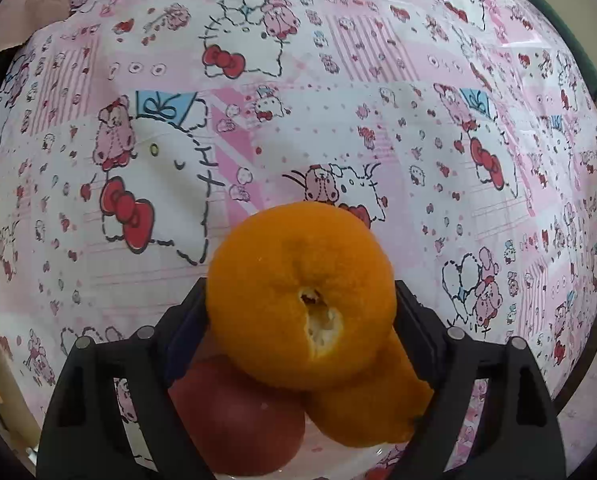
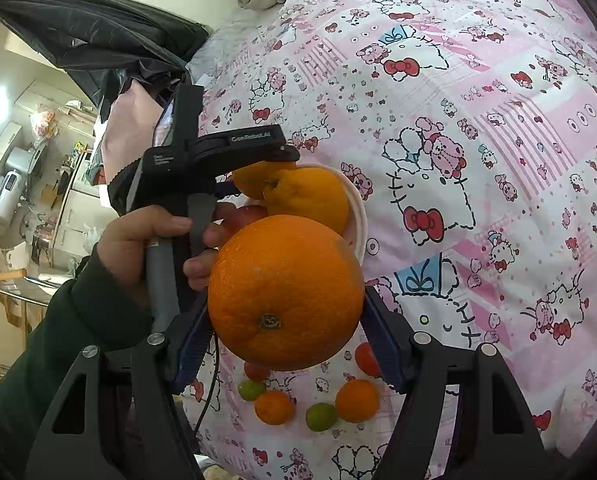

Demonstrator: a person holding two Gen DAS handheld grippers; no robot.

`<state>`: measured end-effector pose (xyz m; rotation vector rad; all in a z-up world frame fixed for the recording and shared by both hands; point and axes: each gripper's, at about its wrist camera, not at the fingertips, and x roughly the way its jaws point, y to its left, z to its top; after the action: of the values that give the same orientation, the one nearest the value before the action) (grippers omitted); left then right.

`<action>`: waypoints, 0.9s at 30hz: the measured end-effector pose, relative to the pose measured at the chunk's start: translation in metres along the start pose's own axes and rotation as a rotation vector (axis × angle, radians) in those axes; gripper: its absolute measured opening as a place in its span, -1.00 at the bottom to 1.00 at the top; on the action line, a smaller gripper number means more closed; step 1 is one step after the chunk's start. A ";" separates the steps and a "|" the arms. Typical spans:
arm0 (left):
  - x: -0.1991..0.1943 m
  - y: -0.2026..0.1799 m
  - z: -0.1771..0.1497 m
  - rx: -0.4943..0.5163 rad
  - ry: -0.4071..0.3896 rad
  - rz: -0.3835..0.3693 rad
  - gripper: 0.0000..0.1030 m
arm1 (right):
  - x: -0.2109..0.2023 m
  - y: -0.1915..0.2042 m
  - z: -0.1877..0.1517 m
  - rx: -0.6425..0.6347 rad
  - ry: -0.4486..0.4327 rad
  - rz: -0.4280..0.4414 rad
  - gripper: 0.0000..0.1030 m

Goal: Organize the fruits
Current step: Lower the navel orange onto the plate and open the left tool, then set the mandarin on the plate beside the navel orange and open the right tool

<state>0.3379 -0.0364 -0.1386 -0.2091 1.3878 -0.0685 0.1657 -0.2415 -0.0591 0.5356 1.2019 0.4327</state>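
Note:
My left gripper (image 1: 300,300) is shut on a bumpy orange with a torn navel (image 1: 298,300), held above a white bowl (image 1: 362,452). In the bowl lie a red apple (image 1: 234,416) and another orange (image 1: 374,396). My right gripper (image 2: 286,312) is shut on a large smooth orange (image 2: 284,292), held in the air. In the right wrist view the white bowl (image 2: 358,216) sits behind it with oranges (image 2: 310,196) in it, and the left gripper (image 2: 266,156) is over the bowl.
Everything lies on a pink cartoon-print bedsheet (image 1: 338,100). Several small fruits lie on the sheet below the right gripper: small oranges (image 2: 356,400), green limes (image 2: 320,416) and red ones (image 2: 366,358). A dark cloth (image 2: 98,40) and room clutter are at left.

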 end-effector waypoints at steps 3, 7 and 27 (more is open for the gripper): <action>-0.013 0.001 -0.003 0.008 -0.030 -0.007 0.62 | 0.000 0.001 0.001 -0.002 -0.001 -0.002 0.42; -0.036 0.008 -0.009 0.004 -0.072 -0.030 0.63 | 0.001 0.004 0.000 -0.014 -0.003 -0.006 0.42; -0.162 0.099 -0.158 -0.114 -0.282 0.044 0.63 | 0.070 0.125 0.049 -0.544 -0.090 -0.146 0.42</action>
<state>0.1457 0.0712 -0.0266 -0.2718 1.1157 0.0746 0.2294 -0.1082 -0.0240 -0.0019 0.9750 0.5777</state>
